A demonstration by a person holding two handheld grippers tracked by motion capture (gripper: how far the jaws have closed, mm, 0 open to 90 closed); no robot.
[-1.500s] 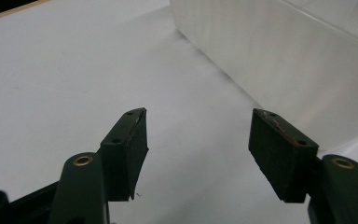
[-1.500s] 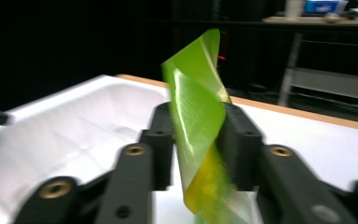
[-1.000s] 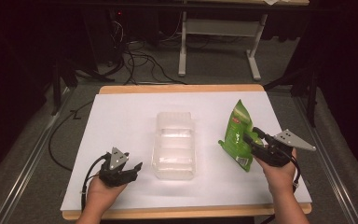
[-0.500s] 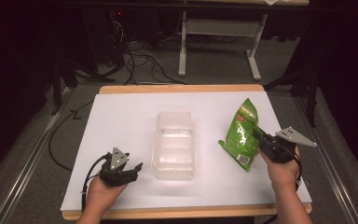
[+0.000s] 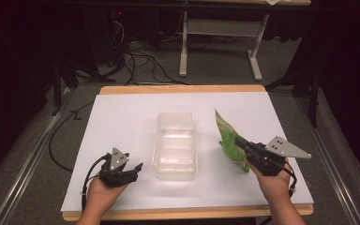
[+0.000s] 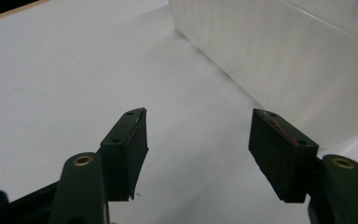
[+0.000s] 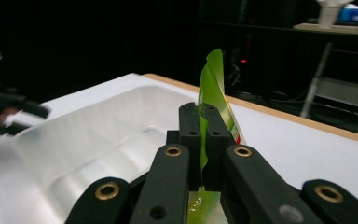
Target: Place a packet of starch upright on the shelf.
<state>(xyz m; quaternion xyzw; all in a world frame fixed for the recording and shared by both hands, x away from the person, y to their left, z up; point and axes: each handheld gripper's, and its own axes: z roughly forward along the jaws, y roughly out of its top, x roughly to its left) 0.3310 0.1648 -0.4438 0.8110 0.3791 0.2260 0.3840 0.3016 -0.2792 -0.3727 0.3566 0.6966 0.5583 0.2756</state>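
The right gripper [image 7: 200, 140] had its two black jaws pressed flat together on the lower edge of a green snack bag [image 7: 212, 88], pinching the thin foil between them. In the high view that same right gripper [image 5: 246, 149] held the green snack bag [image 5: 227, 133] off the white table cover [image 5: 122, 112], just to the right of a clear plastic tub [image 5: 176, 145]. Compared with a second before, the bag had turned: it had faced the camera broadside, and now it stood edge-on and upright, its top tilted toward the tub. The hand had also drifted slightly inward, toward the tub. That suggested the bag was being lined up to go into the open tub [image 7: 98, 140], though it had not yet crossed the rim. The left gripper [image 6: 198, 140] rested low over the table with its jaws spread wide apart and nothing between them, the tub's wall [image 6: 284, 60] just ahead of it. In the high view the left gripper [image 5: 122, 171] had kept its place near the tub's near left corner, not touching it.
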